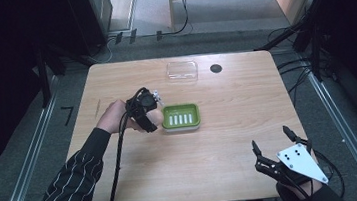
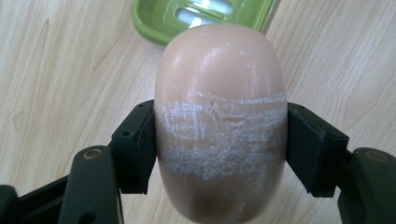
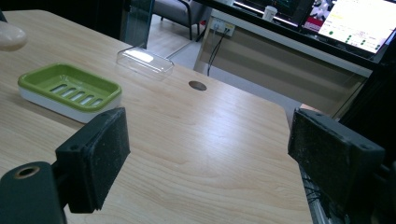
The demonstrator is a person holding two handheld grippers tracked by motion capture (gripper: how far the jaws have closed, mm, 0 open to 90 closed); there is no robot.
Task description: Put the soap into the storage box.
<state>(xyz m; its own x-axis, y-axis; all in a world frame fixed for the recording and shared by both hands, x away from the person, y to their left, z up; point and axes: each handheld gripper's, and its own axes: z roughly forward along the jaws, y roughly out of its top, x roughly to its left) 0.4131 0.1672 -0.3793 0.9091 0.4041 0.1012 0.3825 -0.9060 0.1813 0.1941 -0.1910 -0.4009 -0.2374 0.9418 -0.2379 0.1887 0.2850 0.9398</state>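
A beige oval bar of soap, scuffed white across its middle, is clamped between the jaws of my left gripper, which is shut on it. It hangs just left of a green soap dish with a slotted floor, standing mid-table; the dish's rim peeks out beyond the soap. The soap's end appears at the far left of the right gripper view, above the dish. My right gripper rests open near the table's front right corner, nothing between its pads.
A clear plastic lid lies at the table's far edge, with a dark round hole in the tabletop to its right. Cables trail on the floor beyond and to the right. A monitor glows behind the table.
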